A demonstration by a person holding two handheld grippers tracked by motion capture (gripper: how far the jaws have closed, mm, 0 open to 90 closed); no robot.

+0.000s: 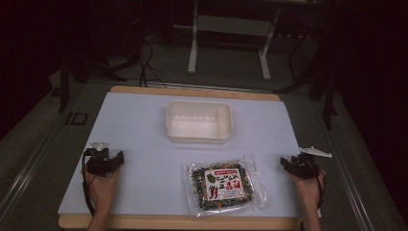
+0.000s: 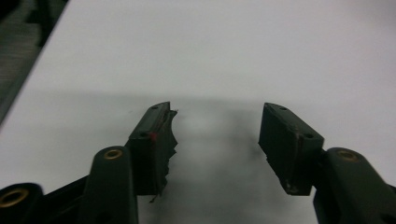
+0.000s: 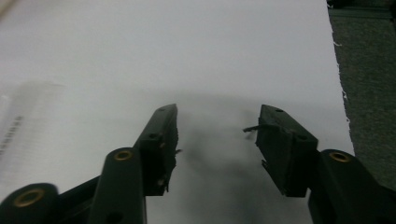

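A clear plastic packet (image 1: 223, 186) of dark green dried food with a red and white label lies flat near the table's front edge, between the two hands. A white rectangular tub (image 1: 198, 121) stands empty behind it at mid table. My left gripper (image 1: 105, 155) rests at the front left, jaws open over bare white sheet (image 2: 219, 130). At the front right my right gripper (image 1: 292, 162) also stands open, nothing between its jaws (image 3: 215, 130). The packet's blurred edge (image 3: 11, 128) shows at the left of the right gripper view.
A pale sheet (image 1: 144, 134) covers the wooden table (image 1: 192, 91). Grey floor (image 3: 369, 70) lies just past the sheet's right edge. A metal frame stand (image 1: 231, 43) and cables sit on the dark floor behind the table.
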